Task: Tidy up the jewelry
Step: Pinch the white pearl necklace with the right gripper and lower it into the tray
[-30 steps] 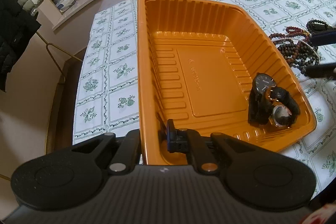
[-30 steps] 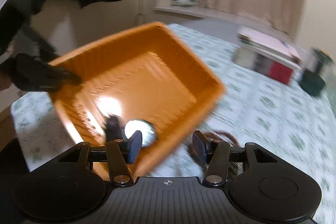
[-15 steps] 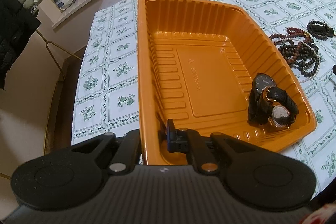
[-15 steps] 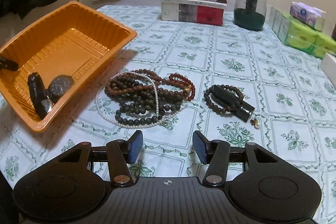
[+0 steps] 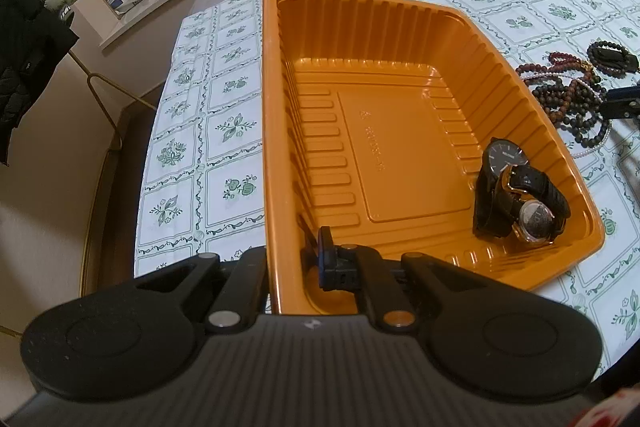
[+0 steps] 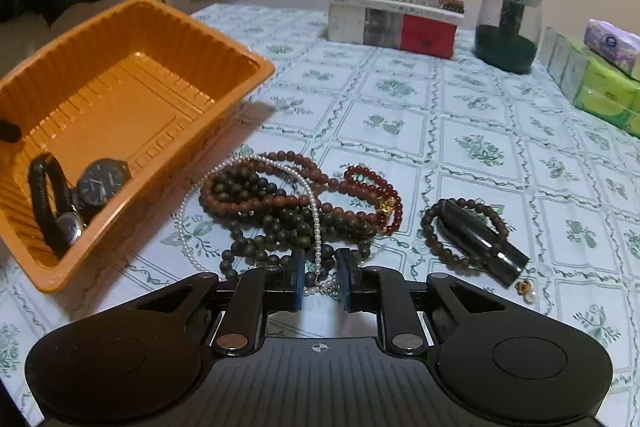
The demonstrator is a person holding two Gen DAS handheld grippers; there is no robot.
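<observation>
Half a second ago the right gripper (image 6: 320, 281) hung back from the tangle with its fingers set wide; now it has come down low at the near edge of the bead pile (image 6: 288, 211), and the fingers have narrowed to a small gap straddling the white pearl strand (image 6: 316, 227) and the near dark beads — whether the pads already press on the strand I cannot tell. The left gripper (image 5: 296, 267) has not shifted: it is clamped on the near-left wall of the orange tray (image 5: 272, 131), one finger inside, the other outside the rim.

Inside the tray, two watches (image 5: 516, 195) lie together in the near-right corner, unmoved; the rest of the tray floor is bare. The tray's right rim sits just beside the bead pile, with only a narrow strip of patterned tablecloth (image 6: 480, 147) between them. Right of the pile, a dark bead bracelet (image 6: 464, 231) circles a black cylindrical case (image 6: 480, 241), apart from the tangle, with a small pearl earring (image 6: 526, 291) near the case's near end.

Beyond the beads the cloth runs open toward the far side, where a stack of books (image 6: 394, 15), a dark glass jar (image 6: 508, 27) and tissue packs (image 6: 596, 75) line the far and right edges
</observation>
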